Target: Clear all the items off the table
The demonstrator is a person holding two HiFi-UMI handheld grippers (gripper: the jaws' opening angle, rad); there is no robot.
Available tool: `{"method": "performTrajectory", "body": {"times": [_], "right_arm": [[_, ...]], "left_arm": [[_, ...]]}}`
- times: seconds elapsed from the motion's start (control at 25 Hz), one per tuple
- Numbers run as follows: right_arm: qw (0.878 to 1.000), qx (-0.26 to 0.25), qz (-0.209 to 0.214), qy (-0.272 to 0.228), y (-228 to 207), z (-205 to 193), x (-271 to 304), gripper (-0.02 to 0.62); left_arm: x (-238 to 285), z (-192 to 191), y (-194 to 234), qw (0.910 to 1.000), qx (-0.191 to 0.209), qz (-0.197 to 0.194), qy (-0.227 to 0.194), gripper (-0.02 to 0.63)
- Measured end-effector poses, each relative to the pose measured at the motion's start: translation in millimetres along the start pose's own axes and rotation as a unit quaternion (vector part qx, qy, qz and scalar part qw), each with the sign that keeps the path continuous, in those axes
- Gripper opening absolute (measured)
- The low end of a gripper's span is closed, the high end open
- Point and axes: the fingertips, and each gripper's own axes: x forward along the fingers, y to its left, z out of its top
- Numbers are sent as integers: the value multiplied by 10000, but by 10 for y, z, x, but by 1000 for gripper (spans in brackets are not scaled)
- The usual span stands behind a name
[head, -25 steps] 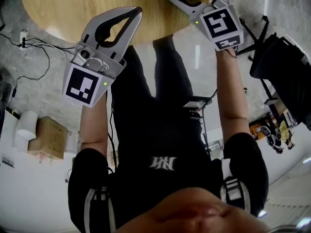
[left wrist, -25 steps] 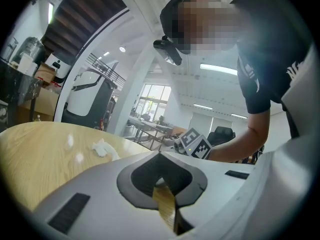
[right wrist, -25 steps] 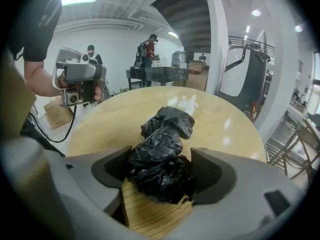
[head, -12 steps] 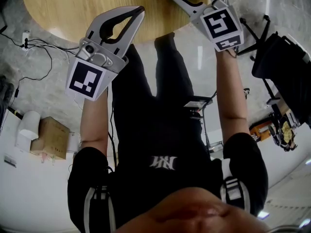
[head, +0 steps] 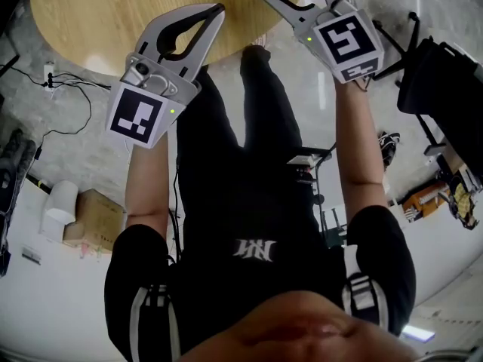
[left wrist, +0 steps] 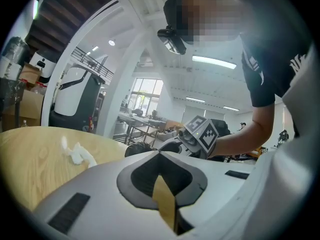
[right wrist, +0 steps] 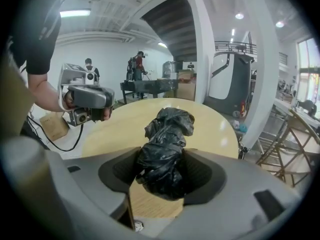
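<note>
Wooden and round, the surface (head: 90,21) fills the top left of the head view. It stands over a grey floor, where a cardboard box (head: 94,221) and loose cables (head: 68,100) lie at the far left. The left gripper (head: 213,11) reaches over the near edge of the surface. In the left gripper view its fingers (left wrist: 95,189) meet at the tips with nothing between them. Farther out on the wood in that view lies a crumpled white tissue (left wrist: 76,154), well apart from this gripper. The person's legs (head: 249,127), in black, show between the two arms. To the right, the right gripper (right wrist: 162,156) points down toward the surface. Its fingers (right wrist: 235,184) have just been closing, and they clamp a crumpled black plastic bag (right wrist: 167,124). The bag's bunched top sticks out past the fingertips, and bare wood shows beneath its lower end. In the head view this gripper sits at the top edge, with its fingertips cut off by the frame.
</note>
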Motion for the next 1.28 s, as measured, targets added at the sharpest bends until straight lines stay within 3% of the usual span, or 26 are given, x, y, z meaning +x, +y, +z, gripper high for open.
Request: {"method": "performTrajectory", "body": {"times": [0.24,0.48,0.68,1.0,1.28], "right_arm": [[9996,29,-219,-192,-541,-310,-699,255],[9987,133,-361,-328,-654,-330,-922,255],[9973,285,-498,-454,-903,-567,-1253,252],[9958,498,-594,-487,-986,-881,-1373,252],[9981,169,-153,-577,-1244,-1439,-1194,252]], "left_arm": [[744,137,-496,9997,186,-153,34,12],[835,151,-680,9998,61,-149,-65,12],[1219,87,-1064,9995,17,-318,-14,12],[1478,-195,-1448,9972,-95,-743,72,12],[1996,-701,-1629,9986,-232,-441,161,12]]}}
